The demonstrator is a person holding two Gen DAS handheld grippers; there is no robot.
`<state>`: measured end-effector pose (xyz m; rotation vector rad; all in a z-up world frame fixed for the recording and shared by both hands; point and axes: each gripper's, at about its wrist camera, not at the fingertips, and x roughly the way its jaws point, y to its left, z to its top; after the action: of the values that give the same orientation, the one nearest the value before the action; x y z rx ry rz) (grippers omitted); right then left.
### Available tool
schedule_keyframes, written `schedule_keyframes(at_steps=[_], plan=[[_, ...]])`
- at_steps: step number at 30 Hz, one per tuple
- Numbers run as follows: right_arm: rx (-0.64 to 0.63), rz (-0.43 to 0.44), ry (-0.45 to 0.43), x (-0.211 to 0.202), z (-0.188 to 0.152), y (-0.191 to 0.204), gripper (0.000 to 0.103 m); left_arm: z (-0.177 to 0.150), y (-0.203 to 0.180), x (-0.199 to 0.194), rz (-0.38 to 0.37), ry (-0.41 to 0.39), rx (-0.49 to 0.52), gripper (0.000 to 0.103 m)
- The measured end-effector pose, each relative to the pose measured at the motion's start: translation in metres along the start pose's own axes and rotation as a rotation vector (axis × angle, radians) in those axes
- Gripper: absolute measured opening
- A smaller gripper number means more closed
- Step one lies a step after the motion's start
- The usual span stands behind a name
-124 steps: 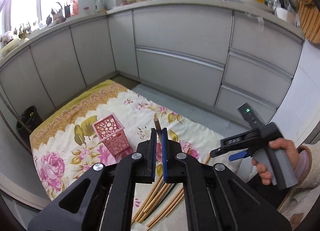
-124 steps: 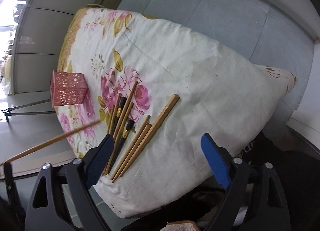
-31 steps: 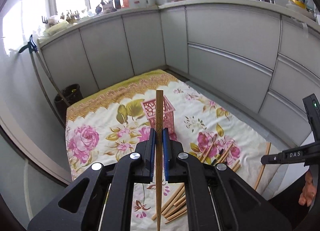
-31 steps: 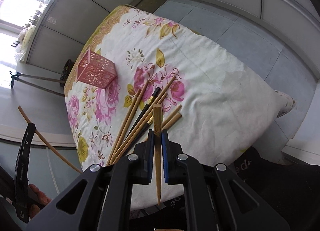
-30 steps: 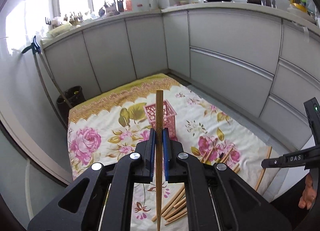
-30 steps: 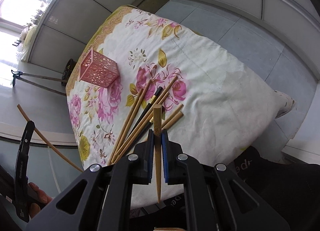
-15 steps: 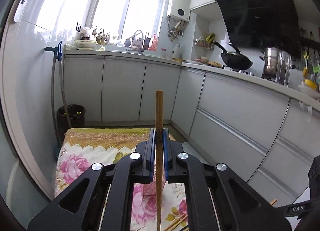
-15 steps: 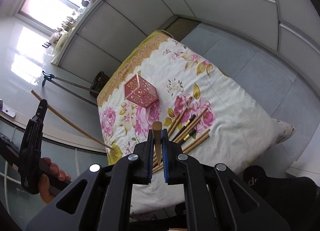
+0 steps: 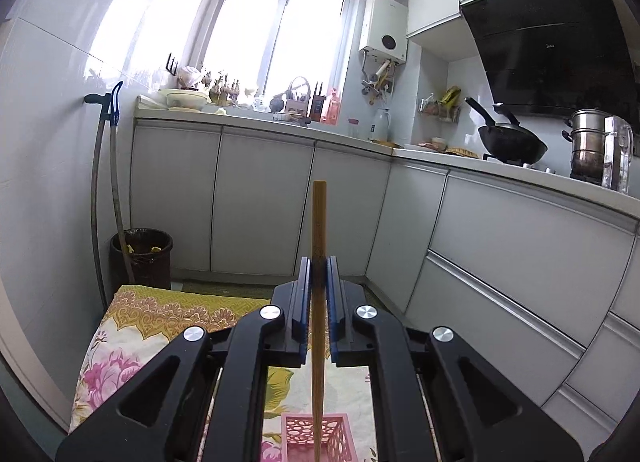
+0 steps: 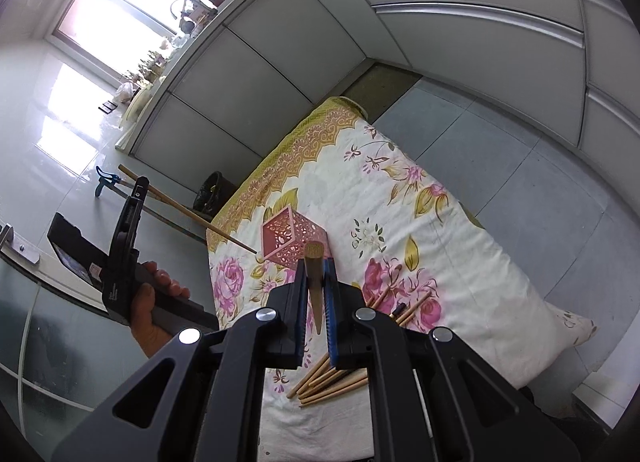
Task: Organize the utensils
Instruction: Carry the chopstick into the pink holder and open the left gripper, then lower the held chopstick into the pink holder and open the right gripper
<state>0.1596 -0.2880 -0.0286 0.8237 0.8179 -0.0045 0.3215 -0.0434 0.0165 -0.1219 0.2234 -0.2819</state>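
Two claws [image 9: 319,274] [image 10: 316,278] — chopsticks [image 9: 319,302] [image 10: 314,286] clamped

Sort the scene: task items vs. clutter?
Job:
left gripper shut on chopstick
right gripper shut on second chopstick
pink holder
loose chopsticks

Clutter:
bin
wok
steel pot
floral cloth

It was a home kitchen: grey cabinets [image 9: 260,202] lined the counter [image 9: 500,170], with a wok [image 9: 512,144] under a range hood [image 9: 560,42].
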Motion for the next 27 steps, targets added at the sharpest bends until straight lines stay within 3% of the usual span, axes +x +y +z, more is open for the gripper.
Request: schedule_keyframes(at_steps=[11,14,15,19,22,24,27], plan=[[-0.011,0.011,-0.012,0.019,0.018,0.008,0.008,-0.038,0.006,0.039,0.024,0.046,0.009,0.009],[-0.028,0.017,-0.033,0.016,0.025,0.018,0.008,-0.044,0.012,0.032,0.037,0.036,-0.019,0.05],[-0.033,0.02,-0.043,0.015,0.028,0.021,0.008,-0.042,0.014,0.025,0.033,0.022,-0.029,0.056],[-0.057,0.033,-0.082,0.012,0.043,0.037,0.008,-0.023,0.022,-0.013,0.007,-0.022,-0.054,0.056],[-0.089,0.051,-0.12,0.011,0.057,0.057,0.008,-0.008,0.034,-0.05,0.044,-0.057,-0.074,0.058],[-0.112,0.052,-0.144,0.014,0.066,0.071,0.008,-0.003,0.045,-0.073,0.106,-0.045,-0.097,0.077],[-0.154,0.047,-0.165,0.022,0.076,0.092,0.008,-0.005,0.062,-0.097,0.197,0.026,-0.116,0.082]])
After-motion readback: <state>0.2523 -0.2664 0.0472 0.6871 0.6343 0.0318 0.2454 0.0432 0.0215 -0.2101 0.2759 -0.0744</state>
